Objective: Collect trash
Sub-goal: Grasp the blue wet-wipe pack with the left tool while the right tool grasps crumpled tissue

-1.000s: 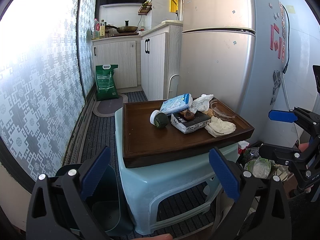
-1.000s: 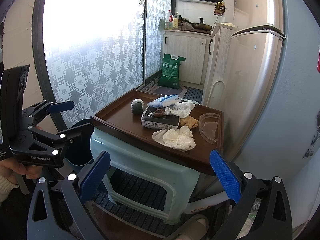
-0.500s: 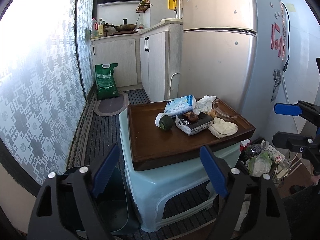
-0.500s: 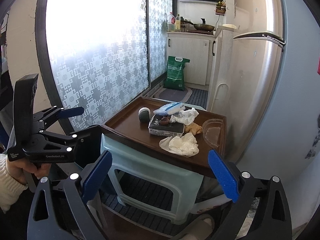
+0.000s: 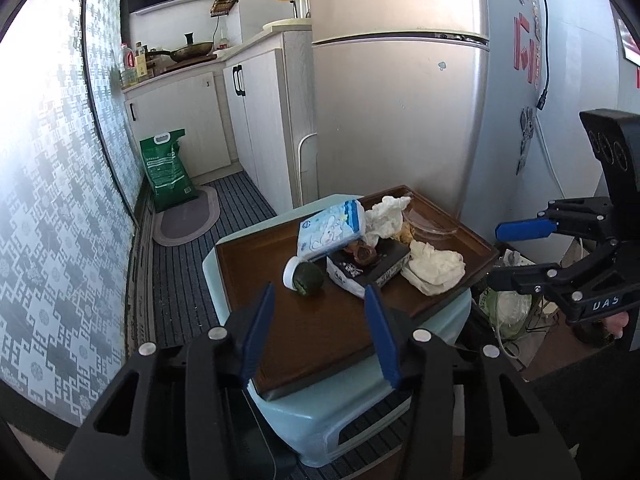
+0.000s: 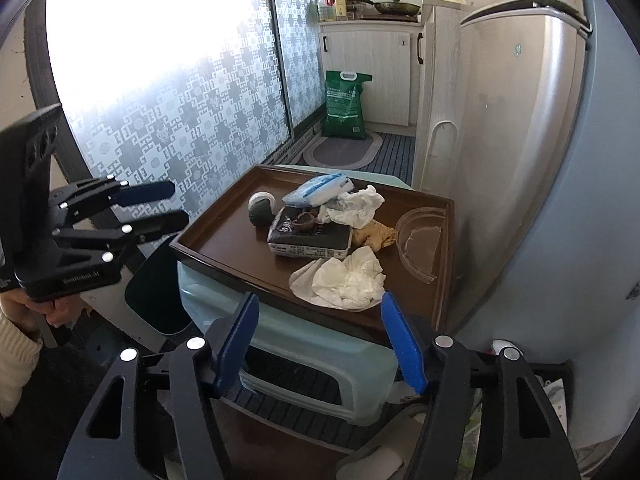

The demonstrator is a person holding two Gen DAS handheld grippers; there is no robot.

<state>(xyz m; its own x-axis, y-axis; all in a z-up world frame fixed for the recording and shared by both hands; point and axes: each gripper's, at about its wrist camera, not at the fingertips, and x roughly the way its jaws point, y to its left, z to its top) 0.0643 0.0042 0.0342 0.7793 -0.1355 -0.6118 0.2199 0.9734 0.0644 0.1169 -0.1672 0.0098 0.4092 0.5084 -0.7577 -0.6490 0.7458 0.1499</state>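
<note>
A: Far left, the left hand-held gripper (image 6: 158, 210) hangs beside the brown tray (image 6: 224, 236), blue pads apart, nothing between them.

B: On the tray, a dark round fruit (image 6: 260, 213), then a blue tissue pack (image 6: 318, 190) propped on a black box (image 6: 310, 238), its long axis slanting up toward the fridge (image 6: 516, 120).

A: Crumpled white tissue (image 6: 346, 282) lies at the near edge.

B: The right hand-held gripper (image 6: 320, 340) hovers just short of it, spread wide and empty.
</note>
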